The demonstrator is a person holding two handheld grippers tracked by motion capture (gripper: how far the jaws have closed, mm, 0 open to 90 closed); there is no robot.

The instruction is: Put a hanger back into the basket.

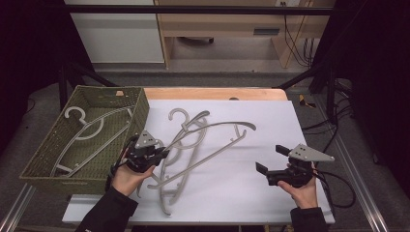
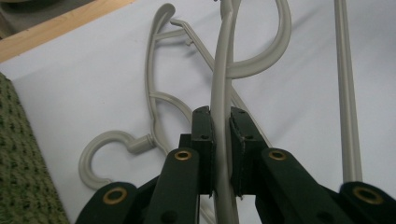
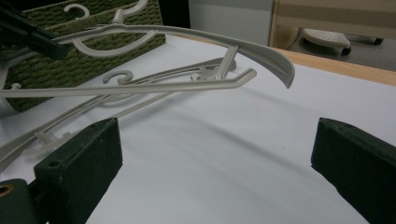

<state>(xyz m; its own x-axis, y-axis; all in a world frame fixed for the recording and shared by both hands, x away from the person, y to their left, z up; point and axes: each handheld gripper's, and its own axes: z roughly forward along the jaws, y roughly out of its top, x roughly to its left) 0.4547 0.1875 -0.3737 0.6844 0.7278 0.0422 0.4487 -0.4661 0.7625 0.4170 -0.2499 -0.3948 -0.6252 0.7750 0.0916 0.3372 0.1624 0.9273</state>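
Observation:
A grey plastic hanger (image 1: 217,125) is raised off the white sheet (image 1: 270,121), and my left gripper (image 1: 162,153) is shut on it near its hook end. In the left gripper view the two jaws (image 2: 221,119) pinch the hanger's thin bar (image 2: 223,70). More grey hangers (image 1: 167,193) lie crossed on the sheet under it, one with its hook (image 2: 100,154) beside the jaws. My right gripper (image 1: 270,158) stands open over bare sheet at the right, apart from the hangers. Nothing is between its pads (image 3: 84,163); the raised hanger (image 3: 196,35) spans the view beyond them.
A green woven basket (image 1: 140,113) stands at the left, with several grey hangers (image 1: 84,130) inside. The wooden table edge (image 1: 212,93) runs behind the sheet. Cables (image 1: 338,186) trail off at the right. Bare sheet lies between the two grippers.

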